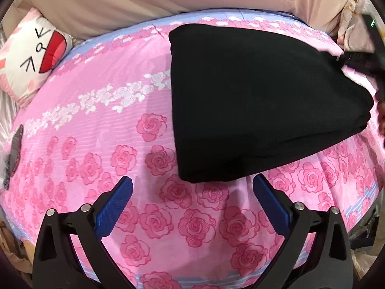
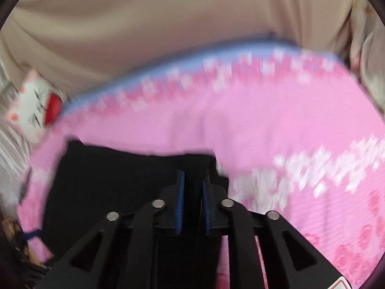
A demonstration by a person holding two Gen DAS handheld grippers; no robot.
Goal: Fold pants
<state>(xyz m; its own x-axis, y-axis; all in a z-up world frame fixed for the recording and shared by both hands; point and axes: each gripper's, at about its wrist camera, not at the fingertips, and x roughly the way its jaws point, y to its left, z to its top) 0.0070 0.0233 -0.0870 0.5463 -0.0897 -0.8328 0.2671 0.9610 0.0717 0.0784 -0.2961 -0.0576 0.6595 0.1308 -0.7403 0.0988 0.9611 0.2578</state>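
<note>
Now — black pants [image 1: 259,101] folded thick | right gripper [image 2: 193,187] pinching corner

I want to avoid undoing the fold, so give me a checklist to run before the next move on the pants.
1. Pants lie folded in a compact stack on the bedspread: ok.
2. Left gripper open, clear of the cloth: ok.
3. Right gripper nearly closed at the pants' edge; gripping cloth or not: cannot tell.
4. Right wrist view sharp enough to judge: not ok, blurred.
5. Pillow clear of the pants: ok.
</note>
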